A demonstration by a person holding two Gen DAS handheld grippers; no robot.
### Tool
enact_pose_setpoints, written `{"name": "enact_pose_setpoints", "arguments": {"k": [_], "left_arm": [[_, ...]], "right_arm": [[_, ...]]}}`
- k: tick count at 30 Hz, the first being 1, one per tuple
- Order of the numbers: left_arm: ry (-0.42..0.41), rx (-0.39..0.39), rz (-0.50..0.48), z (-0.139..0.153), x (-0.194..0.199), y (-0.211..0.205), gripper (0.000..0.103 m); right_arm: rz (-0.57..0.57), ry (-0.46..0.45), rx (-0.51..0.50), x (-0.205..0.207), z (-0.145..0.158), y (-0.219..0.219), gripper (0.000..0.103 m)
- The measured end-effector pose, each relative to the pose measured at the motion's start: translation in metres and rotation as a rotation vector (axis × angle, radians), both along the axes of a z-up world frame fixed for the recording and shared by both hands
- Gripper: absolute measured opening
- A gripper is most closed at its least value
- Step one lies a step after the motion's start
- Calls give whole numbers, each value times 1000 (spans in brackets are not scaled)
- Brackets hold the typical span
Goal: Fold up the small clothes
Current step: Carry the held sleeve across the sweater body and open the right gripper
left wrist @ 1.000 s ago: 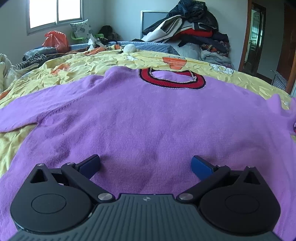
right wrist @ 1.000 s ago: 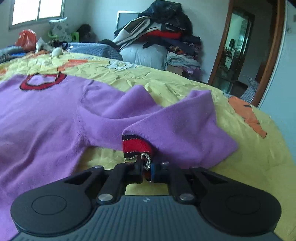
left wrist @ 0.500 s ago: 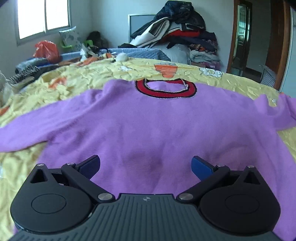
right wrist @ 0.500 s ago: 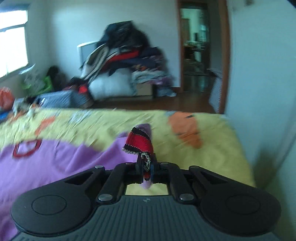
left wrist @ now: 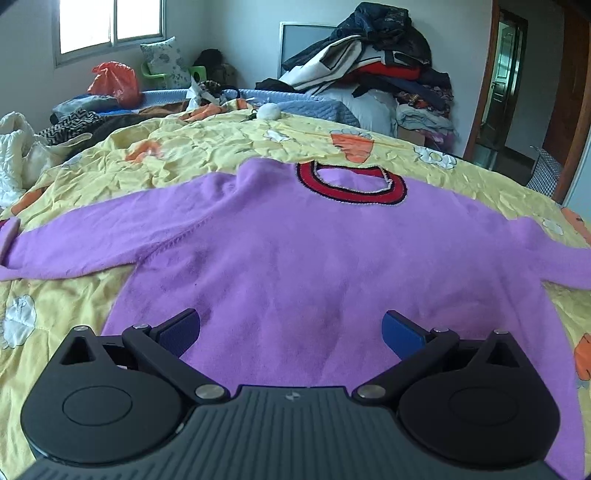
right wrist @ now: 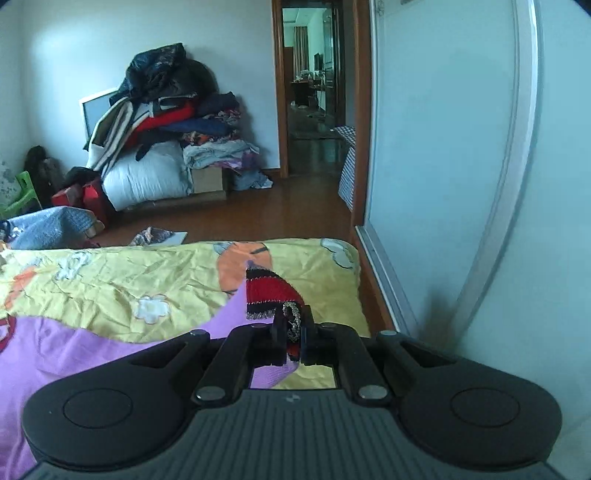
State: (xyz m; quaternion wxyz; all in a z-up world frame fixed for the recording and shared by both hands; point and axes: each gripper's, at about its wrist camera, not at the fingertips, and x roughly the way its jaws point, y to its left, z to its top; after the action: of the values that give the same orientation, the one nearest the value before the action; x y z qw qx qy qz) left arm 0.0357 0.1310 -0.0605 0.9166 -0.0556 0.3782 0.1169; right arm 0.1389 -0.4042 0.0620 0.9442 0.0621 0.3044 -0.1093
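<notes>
Two grippers: the left gripper point(left wrist: 291, 334) gapes wide over the sweater point(left wrist: 295, 258), which lies flat on the bed point(left wrist: 177, 155), collar at 12 o'clock; the right gripper point(right wrist: 293, 341) pinches the striped cuff point(right wrist: 271, 293).

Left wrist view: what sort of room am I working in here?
Most likely a lived-in bedroom: the purple sweater lies on a bed with a yellow cartoon-print sheet, a pile of clothes and bedding stands against the far wall, and a window is at the upper left.

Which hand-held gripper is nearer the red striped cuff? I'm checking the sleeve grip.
Right. The right hand-held gripper is shut on the red striped cuff; the left hand-held gripper is open over the sweater's body.
</notes>
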Motion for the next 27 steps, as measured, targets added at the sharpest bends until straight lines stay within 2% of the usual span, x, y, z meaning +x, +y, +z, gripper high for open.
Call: {"name": "enact_pose_setpoints", "arguments": {"k": [5, 10, 16, 19, 22, 27], "left_arm": [[16, -1, -2, -2, -2, 7, 103], [20, 20, -6, -2, -14, 25, 103], [16, -23, 14, 2, -38, 69, 103], [9, -12, 32, 7, -50, 90, 103], [6, -13, 54, 12, -62, 108, 103], [12, 1, 84, 15, -78, 131, 103]], "right_arm": [[116, -41, 64, 9, 18, 52, 6], [273, -78, 94, 34, 46, 136, 6], [428, -88, 100, 64, 65, 242, 6], [516, -91, 142, 72, 60, 301, 6], [601, -81, 177, 79, 42, 367, 6], [713, -10, 273, 83, -14, 475, 6]]}}
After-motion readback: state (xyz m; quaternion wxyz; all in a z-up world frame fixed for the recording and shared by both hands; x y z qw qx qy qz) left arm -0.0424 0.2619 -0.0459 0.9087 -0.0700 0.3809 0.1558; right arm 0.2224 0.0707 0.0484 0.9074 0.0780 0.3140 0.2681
